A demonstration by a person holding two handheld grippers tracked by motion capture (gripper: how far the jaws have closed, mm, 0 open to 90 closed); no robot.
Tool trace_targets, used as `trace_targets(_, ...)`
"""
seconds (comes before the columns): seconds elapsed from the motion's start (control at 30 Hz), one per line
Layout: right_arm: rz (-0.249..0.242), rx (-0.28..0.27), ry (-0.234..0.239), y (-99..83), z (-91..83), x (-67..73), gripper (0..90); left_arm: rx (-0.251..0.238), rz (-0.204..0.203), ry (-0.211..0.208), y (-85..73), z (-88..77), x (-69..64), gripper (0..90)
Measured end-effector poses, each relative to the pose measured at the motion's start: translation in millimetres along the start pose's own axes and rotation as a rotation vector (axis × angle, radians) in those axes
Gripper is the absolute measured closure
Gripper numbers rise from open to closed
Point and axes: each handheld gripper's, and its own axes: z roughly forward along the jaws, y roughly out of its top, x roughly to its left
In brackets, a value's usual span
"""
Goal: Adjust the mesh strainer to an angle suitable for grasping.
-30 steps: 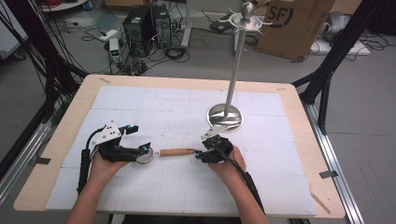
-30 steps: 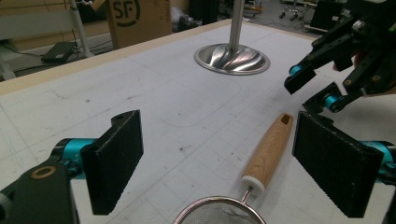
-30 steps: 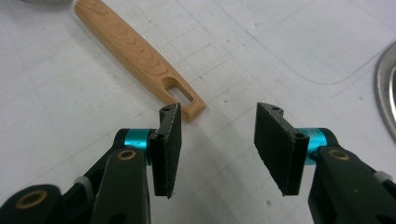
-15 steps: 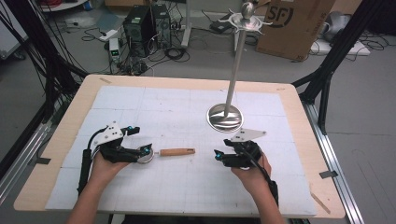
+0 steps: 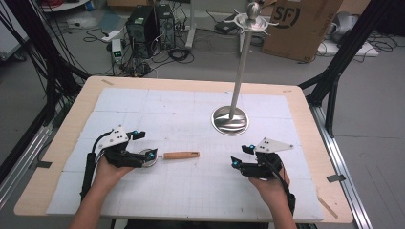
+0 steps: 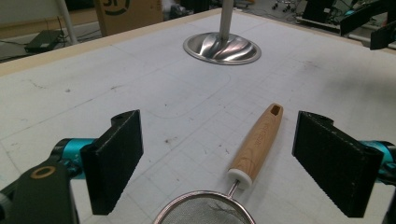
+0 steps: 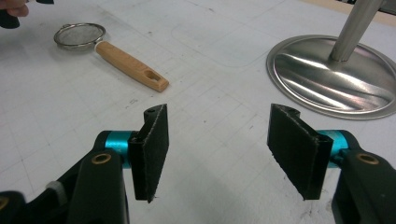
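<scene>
Lying flat on the counter (image 5: 296, 102), the strainer (image 5: 168, 155) has its mesh bowl at the left tongs (image 6: 219, 161), wood handle pointing twd the right tongs (image 7: 217, 151). Both tongs wide open, holding nothing; the right sits well apart from the handle. Risk, as judged: left tongs closing on the round rim could slip or spin the strainer; a swing could knock the metal stand (image 5: 231, 119).
</scene>
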Motion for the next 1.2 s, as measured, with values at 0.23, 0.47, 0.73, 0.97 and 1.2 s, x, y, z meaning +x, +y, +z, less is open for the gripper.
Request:
trace_targets(0.23,0.01,-0.025,-0.012,0.1,-2.4,-3.2,35.5,0.006,0.001,-0.005,-0.2,0.5,-0.6,16.9)
trace_targets(0.47,0.001,-0.037,-0.026,0.2,-6.8,-4.4,35.2,-0.001,0.005,-0.027,0.2,0.6,-2.9,16.7)
trace_targets(0.73,0.013,-0.043,-0.032,0.9,-7.0,-7.5,34.1,-0.003,0.002,-0.029,0.7,-1.2,-1.2,16.7)
trace_targets(0.97,0.019,-0.061,-0.046,0.7,-10.3,-10.7,32.2,0.001,0.005,-0.026,2.2,-3.8,-2.5,16.7)
trace_targets(1.2,0.021,-0.066,-0.042,1.4,-12.0,-12.9,31.4,0.021,0.006,-0.03,1.8,-2.1,-3.9,16.6)
